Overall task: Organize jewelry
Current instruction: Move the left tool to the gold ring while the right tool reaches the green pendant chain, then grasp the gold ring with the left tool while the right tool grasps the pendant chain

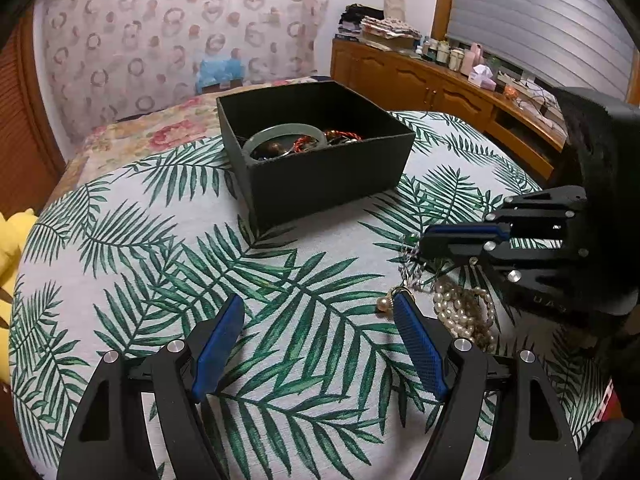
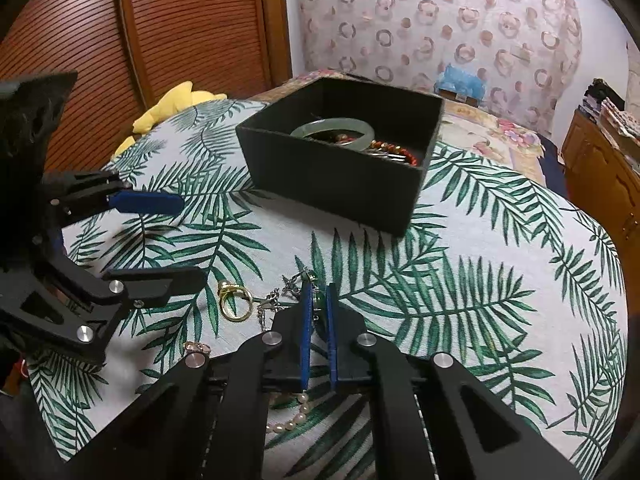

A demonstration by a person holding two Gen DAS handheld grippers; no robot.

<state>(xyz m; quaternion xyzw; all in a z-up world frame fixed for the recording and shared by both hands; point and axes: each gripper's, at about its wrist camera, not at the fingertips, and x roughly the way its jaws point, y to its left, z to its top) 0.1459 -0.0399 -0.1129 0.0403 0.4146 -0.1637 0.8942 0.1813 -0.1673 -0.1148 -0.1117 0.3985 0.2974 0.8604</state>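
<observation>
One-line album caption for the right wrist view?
Right gripper fingers pinch a silver chain near the black box.

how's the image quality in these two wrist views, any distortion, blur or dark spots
Left wrist view: strong fisheye bend, black corners, the table edge curves; the black box is sharp, its inside dim. Right wrist view: same bend; the right gripper is crisp, the silver chain at its tips small and soft; the left gripper casts a soft shadow on the cloth.
</observation>
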